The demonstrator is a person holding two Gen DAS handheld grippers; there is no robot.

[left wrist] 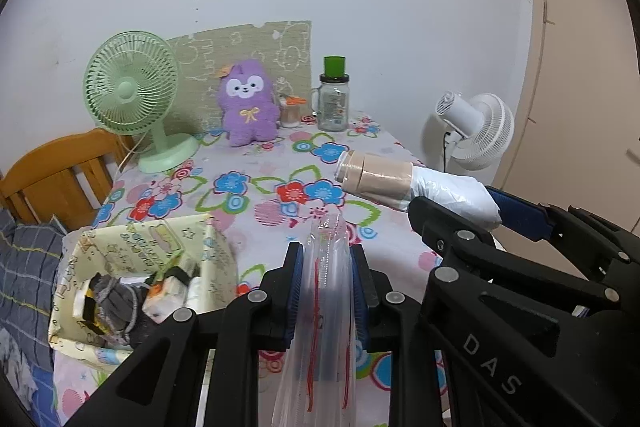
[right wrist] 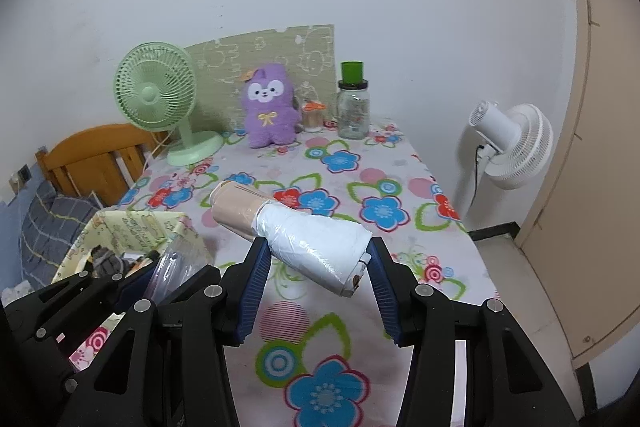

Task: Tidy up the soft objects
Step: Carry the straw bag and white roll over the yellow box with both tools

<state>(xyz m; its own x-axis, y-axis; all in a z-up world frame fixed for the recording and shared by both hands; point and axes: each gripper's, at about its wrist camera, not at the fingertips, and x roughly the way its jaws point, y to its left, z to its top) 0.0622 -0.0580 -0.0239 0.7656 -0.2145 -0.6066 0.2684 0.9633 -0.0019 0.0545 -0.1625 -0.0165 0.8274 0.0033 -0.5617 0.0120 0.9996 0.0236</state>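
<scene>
Both my grippers loaded, angled down over the floral table (right wrist: 344, 307).

My left gripper (left wrist: 326, 291) pinches a clear plastic bag (left wrist: 326, 327); my right gripper (right wrist: 318, 291) clamps a wrapped roll (right wrist: 292, 227). Left: the storage box (left wrist: 208, 267). Beyond: purple plush (left wrist: 249, 103), green fan (left wrist: 130, 87).

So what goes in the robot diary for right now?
left gripper: shut on clear plastic bag | right gripper: shut on wrapped roll | both above table

A green desk fan (left wrist: 130, 93) stands at the counter's (left wrist: 256, 183) far left corner; a green-capped glass jar (left wrist: 333, 98) at the far edge; a white fan (left wrist: 478, 125) beyond the right edge.
</scene>
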